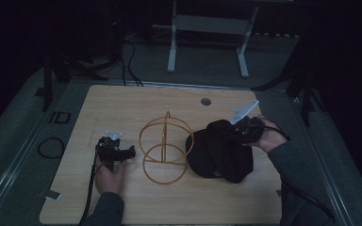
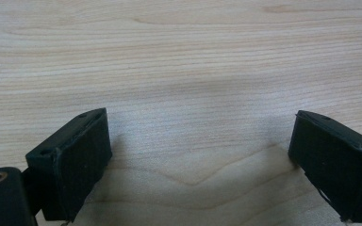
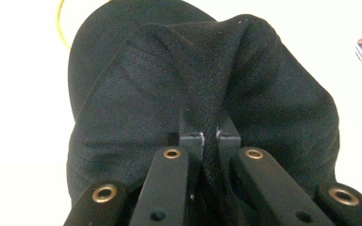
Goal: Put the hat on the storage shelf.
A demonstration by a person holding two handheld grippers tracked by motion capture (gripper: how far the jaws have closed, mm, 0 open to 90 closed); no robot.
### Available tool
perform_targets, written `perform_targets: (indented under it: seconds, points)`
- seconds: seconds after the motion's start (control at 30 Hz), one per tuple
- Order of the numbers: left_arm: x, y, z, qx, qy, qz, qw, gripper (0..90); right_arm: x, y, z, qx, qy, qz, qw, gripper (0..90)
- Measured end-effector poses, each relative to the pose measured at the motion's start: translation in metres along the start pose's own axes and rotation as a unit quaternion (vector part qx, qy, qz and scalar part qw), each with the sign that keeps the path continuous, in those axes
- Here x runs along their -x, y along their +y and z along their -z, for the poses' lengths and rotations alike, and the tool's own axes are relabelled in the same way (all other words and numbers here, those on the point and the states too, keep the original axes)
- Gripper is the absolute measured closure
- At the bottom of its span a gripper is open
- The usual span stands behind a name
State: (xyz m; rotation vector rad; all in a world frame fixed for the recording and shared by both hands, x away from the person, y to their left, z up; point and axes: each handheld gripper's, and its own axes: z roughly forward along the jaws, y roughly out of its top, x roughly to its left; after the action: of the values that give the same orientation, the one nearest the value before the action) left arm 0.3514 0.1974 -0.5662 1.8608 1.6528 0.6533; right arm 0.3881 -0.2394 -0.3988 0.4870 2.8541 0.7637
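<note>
On table (image 1: 122, 101): one cap (image 1: 221, 153), probably two rings (image 1: 166, 147).

The high view looks forward and down from above the person's side, taking in the whole counter (image 1: 122, 197) from well back; the left gripper view sits low and very close, facing bare wood grain of the counter (image 2: 179, 70) between its own jaws. The right gripper view looks along its jaws at the black cap (image 3: 136, 94), very near; the high view shares that cap (image 1: 221, 153).
</note>
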Motion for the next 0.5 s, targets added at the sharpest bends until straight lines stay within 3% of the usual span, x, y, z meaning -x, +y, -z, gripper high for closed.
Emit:
perform_targets:
  seconds: [0.5]
  points:
    - [0.000,0.000,0.000,0.000,0.000,0.000,1.0000,6.0,0.004,0.000,0.019,0.021,-0.002,-0.006,0.9998,86.5]
